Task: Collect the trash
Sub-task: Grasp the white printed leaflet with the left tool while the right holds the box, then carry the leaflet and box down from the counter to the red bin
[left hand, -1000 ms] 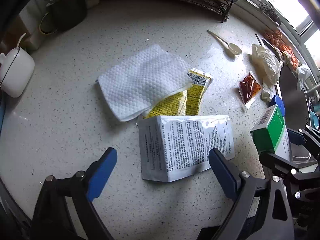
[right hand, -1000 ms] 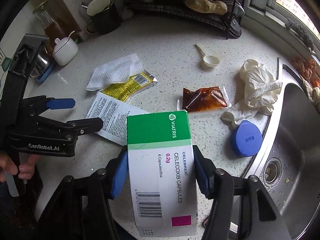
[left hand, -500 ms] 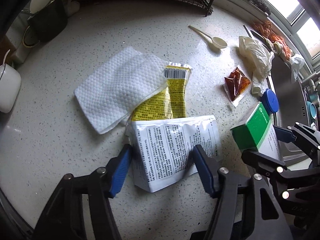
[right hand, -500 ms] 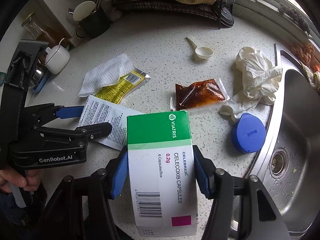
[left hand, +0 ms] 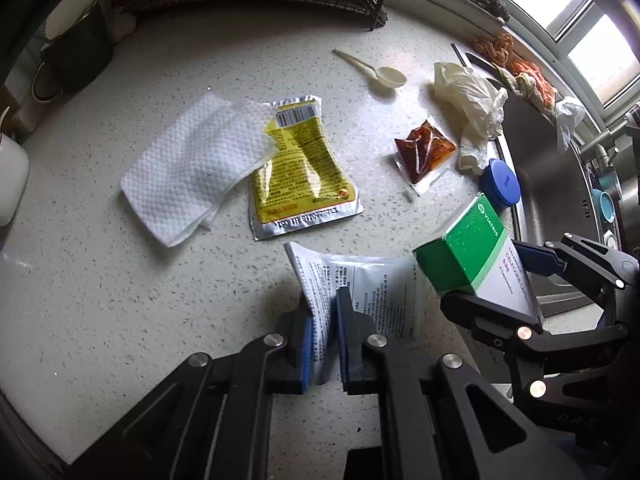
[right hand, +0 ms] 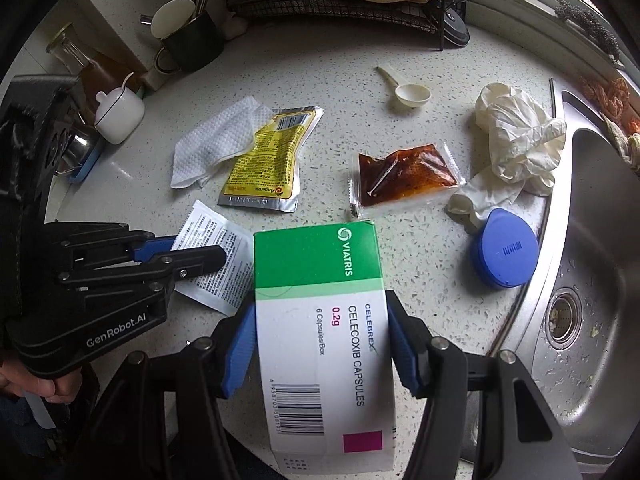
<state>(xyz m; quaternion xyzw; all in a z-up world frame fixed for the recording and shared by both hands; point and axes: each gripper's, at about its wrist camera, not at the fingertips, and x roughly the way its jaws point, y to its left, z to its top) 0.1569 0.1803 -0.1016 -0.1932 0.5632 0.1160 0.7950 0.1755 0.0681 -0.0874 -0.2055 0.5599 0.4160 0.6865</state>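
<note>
Now my left gripper (left hand: 324, 320) pinches the printed leaflet (left hand: 360, 292), white paper with dense black text, buckled upward off the speckled counter (left hand: 120, 300). My right gripper (right hand: 320, 344) clamps the green-and-white capsule box (right hand: 324, 320), beside the leaflet.

Bench (right hand: 320, 60): pale speckled stone, bearing all items.
Sink (right hand: 600, 240): stainless steel, at the bench's right edge; drain strainer visible.
Wire rack (right hand: 340, 4): black, at the back of the bench.
Dark mug (right hand: 192, 44): left of the rack, holding utensils.
White lidded pot (right hand: 120, 112): near the left wall.
Window (left hand: 592, 52): bright, beyond the sink.
</note>
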